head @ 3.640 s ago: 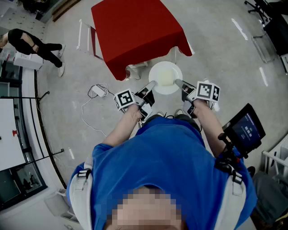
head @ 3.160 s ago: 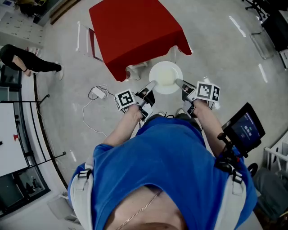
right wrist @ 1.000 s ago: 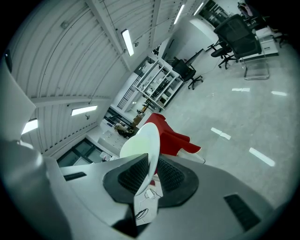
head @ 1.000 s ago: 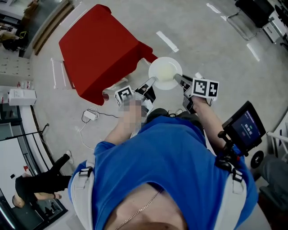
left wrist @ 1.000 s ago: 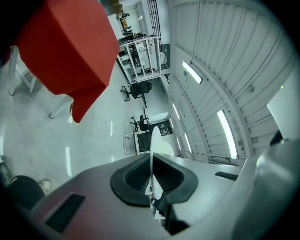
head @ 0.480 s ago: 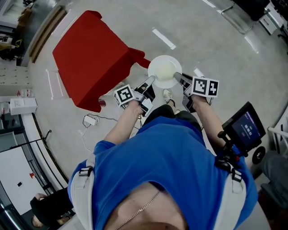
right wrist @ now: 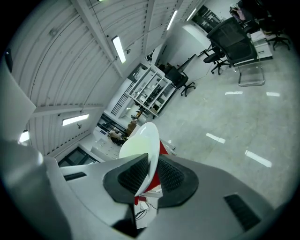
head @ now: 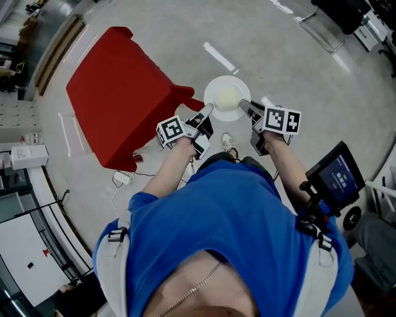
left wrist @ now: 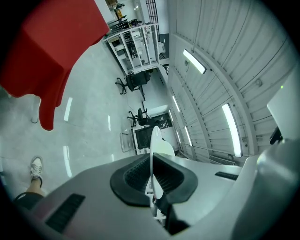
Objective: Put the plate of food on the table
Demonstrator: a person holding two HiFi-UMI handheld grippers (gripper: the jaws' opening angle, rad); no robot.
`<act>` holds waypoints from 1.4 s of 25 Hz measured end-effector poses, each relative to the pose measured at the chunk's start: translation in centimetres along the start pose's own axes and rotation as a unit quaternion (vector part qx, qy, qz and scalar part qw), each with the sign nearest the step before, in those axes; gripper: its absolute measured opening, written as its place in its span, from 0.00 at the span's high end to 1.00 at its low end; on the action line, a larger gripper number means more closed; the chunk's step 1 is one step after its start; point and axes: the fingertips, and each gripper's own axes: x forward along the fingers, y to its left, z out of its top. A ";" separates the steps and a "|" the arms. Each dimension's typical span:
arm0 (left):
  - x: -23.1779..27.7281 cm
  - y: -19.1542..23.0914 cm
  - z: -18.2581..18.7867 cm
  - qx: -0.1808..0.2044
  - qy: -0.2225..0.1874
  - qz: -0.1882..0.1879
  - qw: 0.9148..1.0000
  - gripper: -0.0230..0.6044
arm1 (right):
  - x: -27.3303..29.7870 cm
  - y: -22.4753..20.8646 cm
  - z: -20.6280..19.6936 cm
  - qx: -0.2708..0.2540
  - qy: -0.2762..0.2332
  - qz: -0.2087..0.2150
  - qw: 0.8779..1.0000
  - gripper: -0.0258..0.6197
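A white plate (head: 228, 98) with pale yellow food in its middle hangs over the grey floor, held between both grippers. My left gripper (head: 208, 110) is shut on the plate's left rim, my right gripper (head: 245, 105) on its right rim. In the left gripper view the plate's rim (left wrist: 152, 150) shows edge-on between the dark pads (left wrist: 136, 176). The right gripper view has the plate (right wrist: 140, 143) pinched between the ribbed pads (right wrist: 171, 176). The table under a red cloth (head: 120, 93) stands to the left of the plate, apart from it.
A small screen (head: 337, 176) on a mount sits at my right side. A white adapter with a cable (head: 122, 178) lies on the floor by the table's near corner. Office chairs (head: 340, 18) stand at the far right. My shoe (head: 228, 141) shows below the plate.
The view has turned: the red table has slid from ahead of the plate to its left. Both grippers keep the same hold on the plate. The person at the left has left the view.
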 end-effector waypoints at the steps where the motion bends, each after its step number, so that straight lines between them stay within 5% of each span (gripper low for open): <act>1: 0.1 -0.1 0.0 0.000 0.002 -0.001 1.000 0.93 | -0.1 -0.1 0.1 0.000 0.000 -0.001 1.000 0.91; 18: 1.4 0.5 0.8 0.010 0.025 0.016 1.000 0.93 | 0.5 -1.0 0.9 0.007 -0.012 -0.018 1.000 0.90; 35: -3.5 0.7 -0.5 -0.007 -0.052 0.026 0.998 0.93 | 1.4 1.6 -1.8 -0.027 0.042 0.016 0.999 0.90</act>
